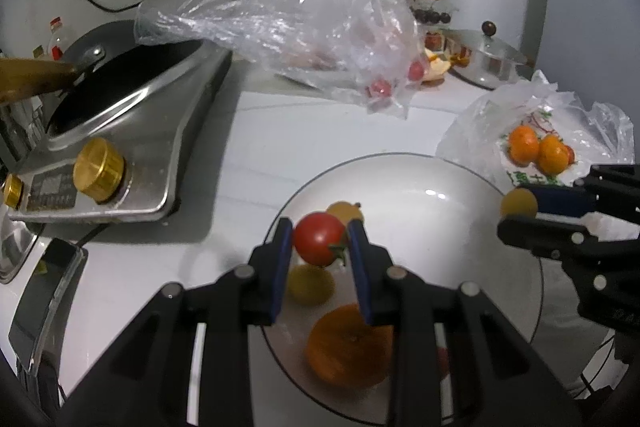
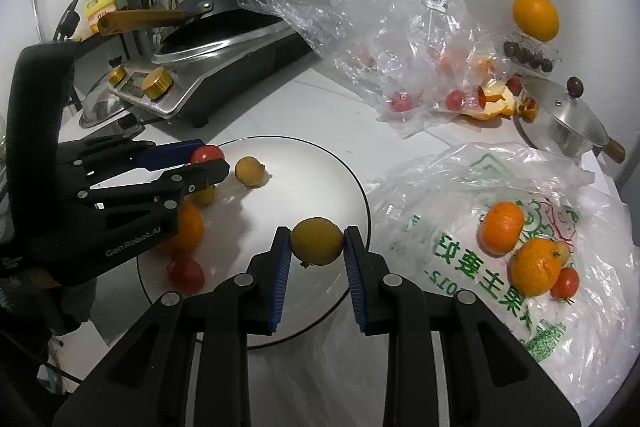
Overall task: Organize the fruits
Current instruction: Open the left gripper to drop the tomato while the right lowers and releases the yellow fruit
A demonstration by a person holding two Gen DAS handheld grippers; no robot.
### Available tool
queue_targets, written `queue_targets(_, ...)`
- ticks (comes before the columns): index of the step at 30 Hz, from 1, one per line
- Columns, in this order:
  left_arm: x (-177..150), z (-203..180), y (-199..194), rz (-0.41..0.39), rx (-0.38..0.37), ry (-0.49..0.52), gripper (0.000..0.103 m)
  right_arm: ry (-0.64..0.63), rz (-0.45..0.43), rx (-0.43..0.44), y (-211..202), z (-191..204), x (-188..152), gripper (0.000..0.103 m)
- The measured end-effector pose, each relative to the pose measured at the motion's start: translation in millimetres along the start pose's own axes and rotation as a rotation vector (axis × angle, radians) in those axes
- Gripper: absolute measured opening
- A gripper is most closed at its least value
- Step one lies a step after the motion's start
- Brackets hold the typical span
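My left gripper (image 1: 320, 239) is shut on a red tomato (image 1: 319, 238) and holds it above the white plate (image 1: 440, 211). On the plate lie an orange (image 1: 348, 351), two small yellow fruits (image 1: 310, 283) and another tomato (image 2: 185, 273). My right gripper (image 2: 316, 245) is shut on a yellow fruit (image 2: 317, 241) over the plate's right side (image 2: 320, 171); it also shows in the left wrist view (image 1: 520, 213). The left gripper shows at the left of the right wrist view (image 2: 208, 163).
A white printed bag (image 2: 460, 255) to the right holds two oranges (image 2: 502, 227) and a tomato (image 2: 565, 282). A clear bag (image 2: 400, 27) with tomatoes lies behind. A stove with a pan (image 2: 224, 39) stands at the back left, a steel pot (image 2: 560, 119) at the back right.
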State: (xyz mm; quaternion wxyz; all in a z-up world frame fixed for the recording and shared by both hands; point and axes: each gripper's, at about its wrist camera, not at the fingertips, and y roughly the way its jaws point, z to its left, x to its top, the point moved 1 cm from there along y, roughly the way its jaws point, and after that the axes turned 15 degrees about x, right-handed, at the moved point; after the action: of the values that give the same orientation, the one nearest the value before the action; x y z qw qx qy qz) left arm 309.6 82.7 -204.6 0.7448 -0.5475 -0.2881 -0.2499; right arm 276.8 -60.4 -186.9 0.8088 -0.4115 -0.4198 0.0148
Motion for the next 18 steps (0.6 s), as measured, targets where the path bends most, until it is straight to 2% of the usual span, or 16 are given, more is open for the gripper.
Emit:
queue_targets(11, 0.8, 2.2, 9.5, 0.013, -0.01, -0.008, 0.03, -0.01, 0.013, 0.015, 13.0, 1.1, 6.9, 0.028)
queue_targets(18, 1.7, 15.5, 1.1, -0.009, -0.023, -0.053, 0.033, -0.03, 0.023, 0.044, 21.9, 7.9, 11.4, 0.028)
